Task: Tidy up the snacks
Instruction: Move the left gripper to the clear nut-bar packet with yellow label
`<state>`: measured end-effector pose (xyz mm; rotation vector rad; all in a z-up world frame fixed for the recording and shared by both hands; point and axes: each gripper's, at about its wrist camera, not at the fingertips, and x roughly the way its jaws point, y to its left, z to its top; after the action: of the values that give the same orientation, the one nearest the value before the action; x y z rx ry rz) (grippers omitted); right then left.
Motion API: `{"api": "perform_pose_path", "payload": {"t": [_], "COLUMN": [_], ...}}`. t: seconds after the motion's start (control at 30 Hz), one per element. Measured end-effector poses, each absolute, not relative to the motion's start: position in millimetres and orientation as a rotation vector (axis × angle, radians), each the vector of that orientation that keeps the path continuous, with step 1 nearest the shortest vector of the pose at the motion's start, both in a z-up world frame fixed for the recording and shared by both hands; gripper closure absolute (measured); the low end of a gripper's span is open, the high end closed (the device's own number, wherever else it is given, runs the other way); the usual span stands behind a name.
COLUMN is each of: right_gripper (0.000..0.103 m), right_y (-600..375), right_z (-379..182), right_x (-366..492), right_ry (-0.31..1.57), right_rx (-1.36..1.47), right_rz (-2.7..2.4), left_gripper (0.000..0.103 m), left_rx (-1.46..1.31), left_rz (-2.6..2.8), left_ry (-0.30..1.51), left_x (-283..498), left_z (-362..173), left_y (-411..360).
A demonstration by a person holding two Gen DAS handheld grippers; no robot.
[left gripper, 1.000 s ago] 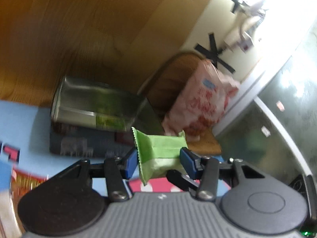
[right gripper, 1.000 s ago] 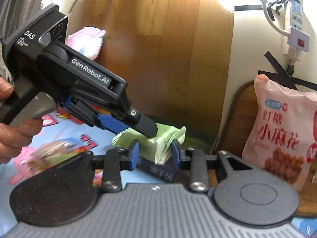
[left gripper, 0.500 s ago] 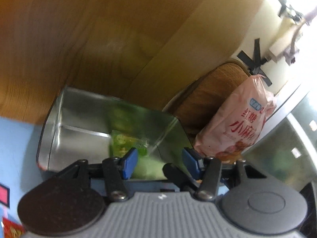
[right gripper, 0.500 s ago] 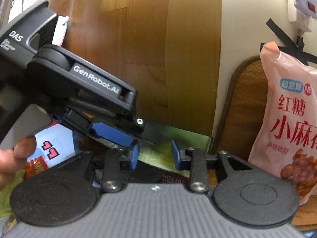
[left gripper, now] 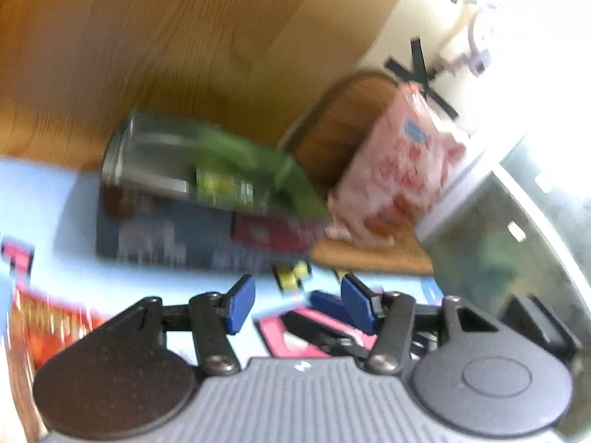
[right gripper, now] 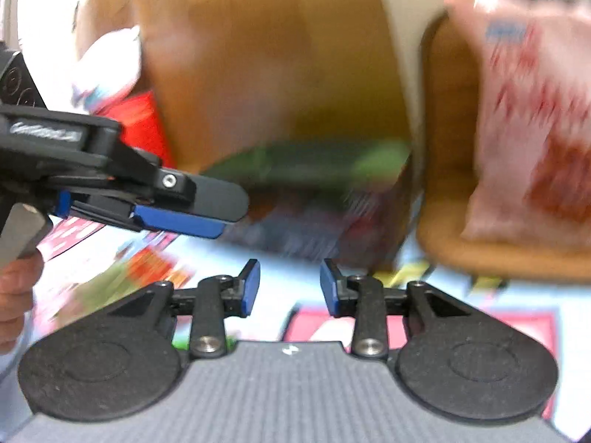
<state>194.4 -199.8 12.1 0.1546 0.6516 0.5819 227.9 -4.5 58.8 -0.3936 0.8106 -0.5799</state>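
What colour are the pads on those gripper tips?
Blue pads, clearest in the right wrist view.

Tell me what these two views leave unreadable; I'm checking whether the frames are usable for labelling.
- Pink snack bag: print smeared by motion blur, both views.
- Green packets in the metal tin: blurred, count unclear.
- Red packet: cut by left wrist view's edge.
- Left gripper: far finger hidden in right wrist view.

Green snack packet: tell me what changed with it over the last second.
The left gripper let go of the green snack packet, which now lies in the metal tin, and has pulled back with its fingers open and empty. The right gripper stayed open and holds nothing. The pink snack bag stayed upright beside the tin.
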Motion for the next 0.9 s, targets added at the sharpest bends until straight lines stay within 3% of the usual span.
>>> {"api": "perform_pose_path", "payload": {"t": [0.1, 0.33, 0.67, 0.9], "right_gripper": [0.064, 0.070, 0.069, 0.065], "right_y": [-189, -191, -210, -144], "right_z": [-1, 4, -1, -1], "right_x": [196, 161, 44, 29], "right_ry": [0.779, 0.761, 0.684, 0.656], "right_rx": [0.223, 0.164, 0.125, 0.010], "right_rz": [0.667, 0.655, 0.719, 0.792], "left_gripper": [0.050, 0.049, 0.045, 0.042], "left_rx": [-0.429, -0.467, -0.368, -0.337], "left_rz": [-0.579, -0.560, -0.652, -0.586], "left_ry": [0.842, 0.862, 0.896, 0.830], "left_x": [204, 158, 74, 19], "left_z": [44, 25, 5, 5], "left_y": [-2, 8, -14, 15]}}
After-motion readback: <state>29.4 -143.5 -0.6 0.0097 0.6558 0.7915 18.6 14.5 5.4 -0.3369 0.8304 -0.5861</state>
